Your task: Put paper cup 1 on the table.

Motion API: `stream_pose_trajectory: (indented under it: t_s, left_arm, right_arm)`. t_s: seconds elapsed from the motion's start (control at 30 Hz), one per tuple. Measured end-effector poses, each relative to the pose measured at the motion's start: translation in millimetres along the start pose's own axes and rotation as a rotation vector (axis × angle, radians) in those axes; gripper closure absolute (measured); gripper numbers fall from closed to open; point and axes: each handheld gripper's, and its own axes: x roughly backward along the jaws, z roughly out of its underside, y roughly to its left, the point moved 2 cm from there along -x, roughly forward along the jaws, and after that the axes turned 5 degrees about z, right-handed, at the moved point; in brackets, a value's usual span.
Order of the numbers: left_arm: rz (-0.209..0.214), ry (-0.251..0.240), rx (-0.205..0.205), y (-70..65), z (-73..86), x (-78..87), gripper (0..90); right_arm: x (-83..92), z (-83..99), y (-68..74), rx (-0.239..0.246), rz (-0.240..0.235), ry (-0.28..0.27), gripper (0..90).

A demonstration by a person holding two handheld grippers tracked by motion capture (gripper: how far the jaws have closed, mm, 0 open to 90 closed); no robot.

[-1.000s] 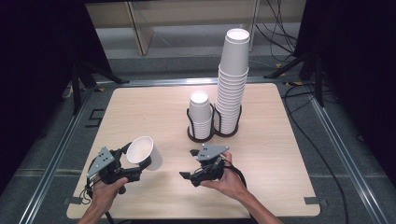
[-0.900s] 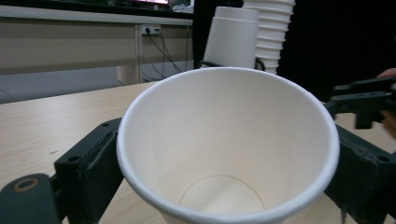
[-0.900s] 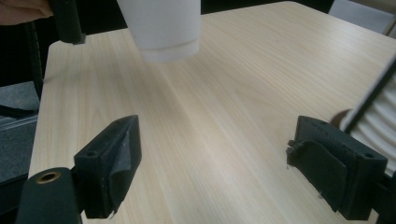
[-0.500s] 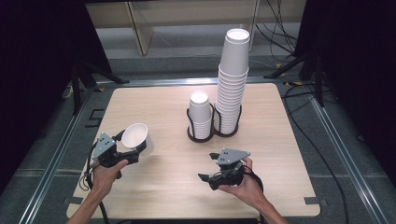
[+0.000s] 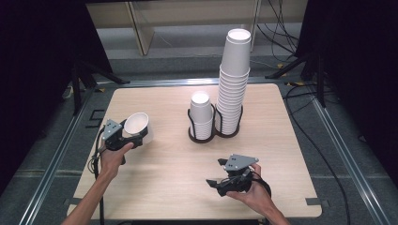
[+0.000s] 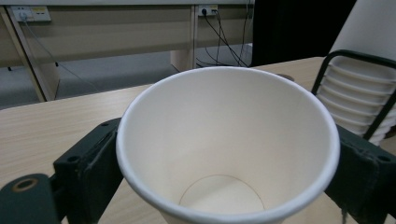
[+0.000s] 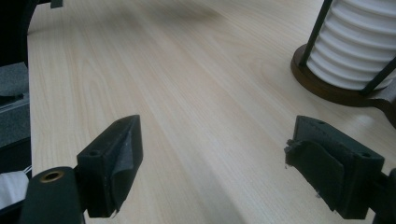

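The table (image 5: 169,164) carries a two-ring holder (image 5: 213,133) with a tall cup stack (image 5: 233,84) and a short cup stack (image 5: 202,117), both ahead of the grippers. The right gripper (image 5: 220,180), previously beside the left, has withdrawn toward the near edge; its jaws stand spread and empty. The left gripper (image 5: 129,136) has moved outward and still pinches a single paper cup (image 5: 137,124), mouth tilted. Judgement: the handover appears complete.

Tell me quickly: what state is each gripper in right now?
Left gripper: shut on a white paper cup.
Right gripper: open, holding nothing, above the table.
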Motion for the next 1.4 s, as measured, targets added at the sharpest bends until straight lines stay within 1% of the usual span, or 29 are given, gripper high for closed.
stream_pose_trajectory:
  t_s: [0.07,0.1,0.17,0.23,0.27,0.3,0.37,0.4,0.43,0.47,0.57,0.67,0.7,0.73,0.8,0.83,0.87,0.93,0.97,1.0,1.03,1.1,1.13,1.17,1.23,1.27,1.3,1.33,1.4]
  left_arm:
    - [-0.006,0.012,0.004,2.9,1.0,-6.0,9.1]
    - [-0.011,0.008,0.002,4.3,1.7,-9.5,9.1]
    - [-0.012,0.011,0.006,6.2,3.0,-15.1,9.0]
    - [-0.022,0.018,0.004,7.3,4.0,-18.7,8.9]
    - [-0.023,0.024,0.002,7.6,4.3,-20.4,8.9]
    - [-0.021,0.015,0.000,7.9,4.7,-22.8,8.9]
    - [-0.026,0.022,0.002,7.6,5.3,-26.9,8.8]
    - [-0.026,0.024,0.000,7.7,6.1,-29.0,8.8]
    - [-0.029,0.027,0.001,7.7,6.9,-30.6,8.7]
    - [-0.029,0.026,-0.002,8.0,8.5,-33.2,8.7]
    - [-0.039,0.046,-0.007,9.8,13.4,-38.5,8.4]
    - [-0.044,0.051,-0.013,12.6,17.9,-42.4,8.1]
    - [-0.044,0.055,-0.024,13.7,19.8,-43.9,7.9]
    - [-0.049,0.059,-0.031,14.2,21.6,-44.8,7.8]
    - [-0.037,0.064,-0.040,14.5,23.3,-45.3,7.4]
    - [-0.028,0.072,-0.045,14.0,24.4,-46.4,8.0]
    - [-0.027,0.087,-0.054,13.4,25.7,-46.7,9.8]
    - [-0.025,0.118,-0.069,13.0,30.4,-48.4,10.3]
    - [-0.022,0.119,-0.072,13.0,32.1,-49.2,11.0]
    - [-0.019,0.127,-0.072,13.4,34.2,-49.3,11.4]
    - [-0.017,0.141,-0.075,14.0,36.1,-48.5,12.4]
    - [-0.005,0.150,-0.073,14.9,38.3,-47.1,13.6]
    - [-0.002,0.153,-0.073,15.9,38.6,-45.4,14.5]
    - [-0.005,0.156,-0.070,16.1,39.0,-43.9,14.5]
    - [0.002,0.177,-0.078,16.8,41.7,-40.9,14.6]
    - [0.001,0.193,-0.082,16.8,42.8,-39.1,14.6]
    - [0.007,0.189,-0.077,17.0,43.2,-37.3,14.7]
    - [0.016,0.198,-0.076,17.1,42.6,-34.8,14.7]
    - [0.019,0.201,-0.073,17.2,39.9,-30.5,14.7]
  right_arm:
    - [1.1,0.4,-1.4,0.012,0.010,-0.004,18.2]
    - [1.3,1.0,-1.1,-0.003,0.004,-0.001,18.2]
    - [1.8,1.6,-2.5,0.002,0.012,-0.003,18.3]
    - [1.8,1.7,-2.5,0.003,0.011,-0.002,18.5]
    - [1.5,1.8,-1.6,-0.007,0.005,0.001,18.6]
    - [1.4,1.7,-1.5,-0.004,0.003,0.000,18.7]
    - [1.2,1.5,-0.6,-0.002,-0.002,0.002,18.8]
    - [0.5,1.2,-0.6,0.007,-0.009,-0.002,18.8]
    - [0.7,1.0,-0.8,0.016,0.000,0.000,18.9]
    - [0.6,1.2,0.2,0.011,-0.002,0.002,18.9]
    - [0.0,0.6,0.3,0.027,-0.007,-0.006,19.2]
    - [0.5,0.1,1.6,0.016,-0.016,-0.005,19.4]
    - [0.8,0.0,1.5,0.018,-0.014,-0.004,19.4]
    - [0.3,0.0,1.5,0.016,-0.021,-0.009,19.4]
    - [0.9,0.1,1.9,0.008,-0.016,-0.005,19.4]
    - [0.9,-0.1,1.2,0.017,-0.017,-0.008,19.4]
    - [0.9,-0.1,1.1,0.015,-0.014,-0.011,19.4]
    - [0.8,-0.2,-0.1,0.027,-0.012,-0.012,19.4]
    - [1.0,-0.3,-0.1,0.025,-0.013,-0.014,19.4]
    - [1.5,0.0,1.3,0.000,-0.020,-0.008,19.4]
    - [1.7,-0.2,1.6,0.000,-0.019,-0.011,19.4]
    - [2.3,-0.6,1.4,0.002,-0.019,-0.015,19.4]
    - [2.3,-0.6,0.6,0.012,-0.016,-0.018,19.4]
    - [2.4,-0.3,0.8,0.002,-0.018,-0.013,19.4]
    - [1.9,0.2,1.1,-0.001,-0.019,-0.009,19.4]
    - [1.3,0.2,0.0,0.014,-0.017,-0.011,19.4]
    - [0.9,0.3,0.0,0.019,-0.017,-0.009,19.4]
    - [0.9,0.5,1.1,0.006,-0.025,-0.004,19.4]
    - [1.0,0.2,1.2,0.005,-0.027,-0.004,19.4]
